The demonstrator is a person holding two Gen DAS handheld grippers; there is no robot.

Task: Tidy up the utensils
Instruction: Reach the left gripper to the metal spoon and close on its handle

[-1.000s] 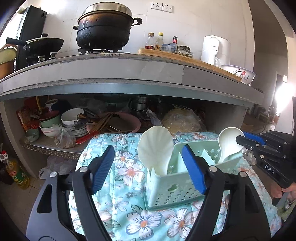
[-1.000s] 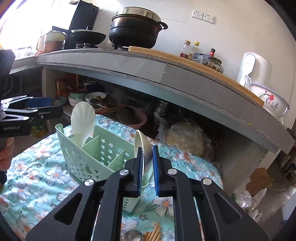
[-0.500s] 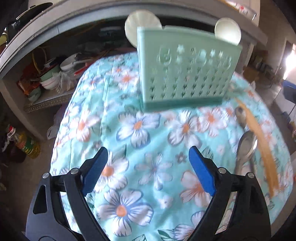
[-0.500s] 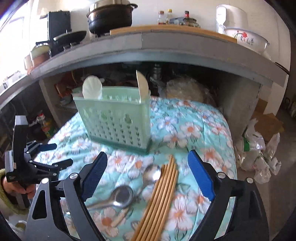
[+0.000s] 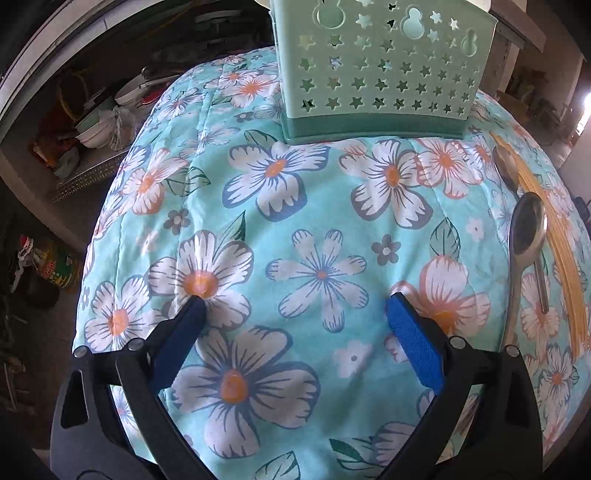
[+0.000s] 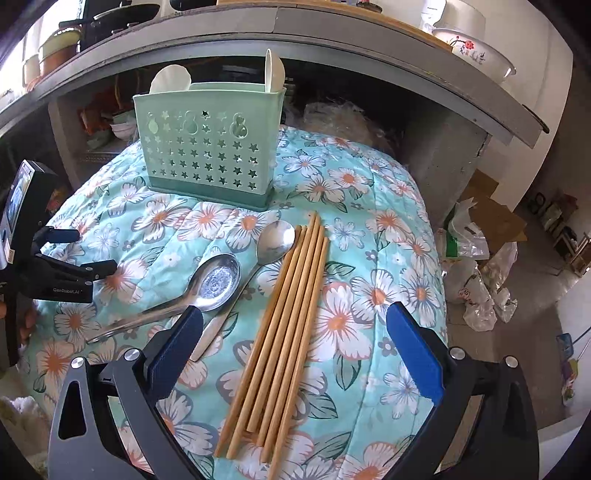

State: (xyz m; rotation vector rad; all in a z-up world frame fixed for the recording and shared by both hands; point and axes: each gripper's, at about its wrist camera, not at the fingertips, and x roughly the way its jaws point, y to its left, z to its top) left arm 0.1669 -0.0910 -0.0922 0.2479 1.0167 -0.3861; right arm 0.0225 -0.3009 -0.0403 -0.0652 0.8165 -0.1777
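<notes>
On quilted floral cloth [image 6: 369, 206]: mint plastic caddy [image 6: 207, 155], star-punched, holding two white scoops; I count two steel spoons [image 6: 218, 280], about six bamboo chopsticks [image 6: 288, 325] beside them. My left gripper [image 5: 293, 325] and right gripper [image 6: 293, 332] just spread wide, empty.

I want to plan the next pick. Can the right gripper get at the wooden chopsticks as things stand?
Probably yes: the right gripper is open above the chopsticks, which lie bare on the cloth.

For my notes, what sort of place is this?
Most likely a home kitchen: pots on a counter, bowls on the shelf beneath, and spoons and chopsticks beside a utensil holder.
</notes>
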